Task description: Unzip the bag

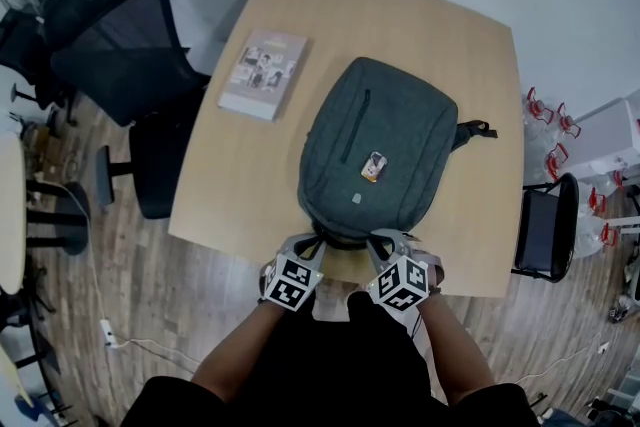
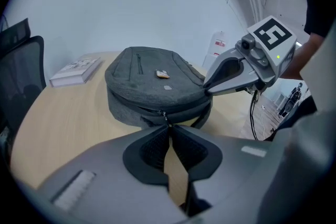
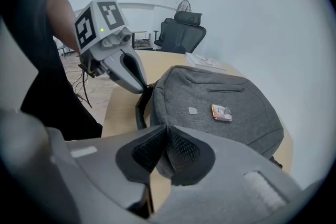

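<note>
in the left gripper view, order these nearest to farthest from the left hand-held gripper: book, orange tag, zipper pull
1. zipper pull: on the near edge of the backpack, right at the jaw tips of the left hand-held gripper.
2. orange tag: on top of the backpack, straight ahead.
3. book: on the table past the backpack, far left.

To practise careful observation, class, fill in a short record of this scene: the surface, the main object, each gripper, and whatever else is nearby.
surface: wooden table
main object: grey backpack, lying flat, zip looks closed
left gripper: jaws together on the zipper pull at the bag's near end
right gripper: jaws pinched on the backpack's fabric at its near edge
also on table: book, to the left of the backpack, not touching it
beside table: black office chair
</note>
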A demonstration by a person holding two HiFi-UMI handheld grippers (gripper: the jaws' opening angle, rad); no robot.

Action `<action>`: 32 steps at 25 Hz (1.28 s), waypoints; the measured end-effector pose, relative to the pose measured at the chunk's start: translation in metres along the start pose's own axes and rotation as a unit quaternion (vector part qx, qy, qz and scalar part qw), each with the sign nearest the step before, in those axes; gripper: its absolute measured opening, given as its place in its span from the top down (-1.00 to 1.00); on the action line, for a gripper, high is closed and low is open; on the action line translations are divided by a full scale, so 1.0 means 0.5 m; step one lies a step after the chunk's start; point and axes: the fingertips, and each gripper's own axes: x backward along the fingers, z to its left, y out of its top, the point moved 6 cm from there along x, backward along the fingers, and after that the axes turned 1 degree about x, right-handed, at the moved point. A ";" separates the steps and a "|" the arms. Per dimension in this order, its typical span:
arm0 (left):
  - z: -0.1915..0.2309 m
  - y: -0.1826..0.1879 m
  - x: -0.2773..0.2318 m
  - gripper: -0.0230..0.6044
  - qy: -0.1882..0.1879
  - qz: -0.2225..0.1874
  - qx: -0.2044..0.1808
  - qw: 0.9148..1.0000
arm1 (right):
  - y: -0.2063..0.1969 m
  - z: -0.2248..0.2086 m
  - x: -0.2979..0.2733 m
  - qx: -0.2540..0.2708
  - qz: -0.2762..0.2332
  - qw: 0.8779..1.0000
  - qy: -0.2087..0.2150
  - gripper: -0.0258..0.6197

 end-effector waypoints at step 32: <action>0.012 -0.037 0.035 0.84 0.137 -0.013 0.076 0.988 | -0.091 -0.062 0.022 0.234 -0.054 0.966 0.097 0.46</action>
